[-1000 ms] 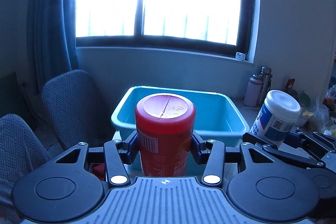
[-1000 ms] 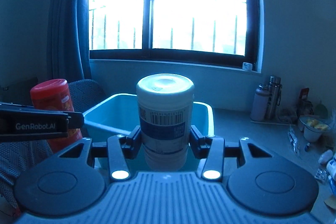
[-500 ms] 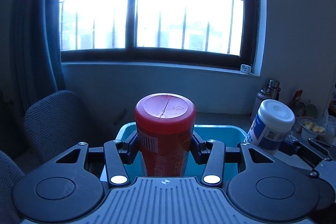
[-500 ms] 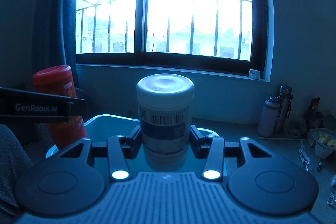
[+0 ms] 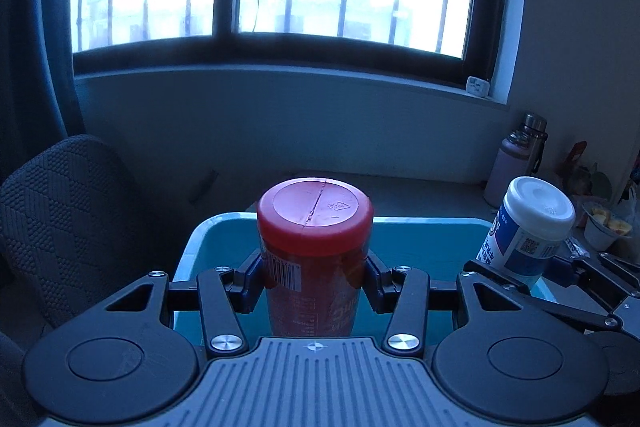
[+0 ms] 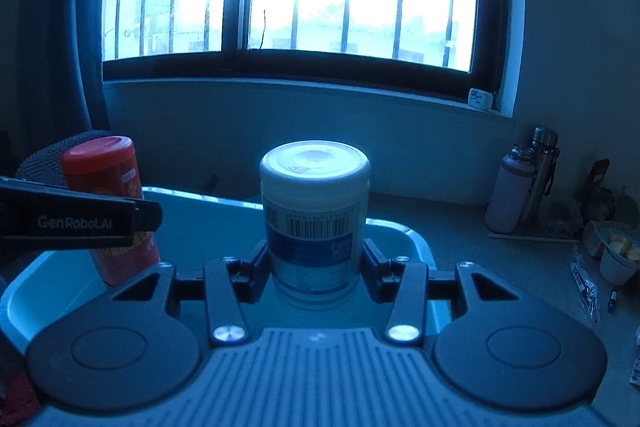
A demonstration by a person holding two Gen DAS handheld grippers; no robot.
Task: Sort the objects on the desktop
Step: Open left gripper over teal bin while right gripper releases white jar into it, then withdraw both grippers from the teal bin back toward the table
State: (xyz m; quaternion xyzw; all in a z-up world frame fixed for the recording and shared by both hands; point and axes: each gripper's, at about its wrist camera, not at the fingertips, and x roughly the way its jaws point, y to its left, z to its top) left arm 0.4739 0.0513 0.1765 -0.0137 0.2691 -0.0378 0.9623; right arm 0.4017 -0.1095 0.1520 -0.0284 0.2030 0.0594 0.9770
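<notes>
My left gripper is shut on a red canister with a red lid, held upright over the teal plastic bin. The right wrist view shows that red canister at the left, behind the left gripper's black finger. My right gripper is shut on a white canister with a blue label and barcode, upright above the teal bin. The same white canister appears tilted at the right of the left wrist view.
A dark fabric chair stands left of the bin. Two drink bottles stand at the back right by the wall. A small cup with yellow pieces, a wrapper and a pen lie on the grey desk at the right.
Both grippers carried their canisters forward over the bin; the bin slid lower and closer in both views, and the window grew larger. Grips unchanged.
</notes>
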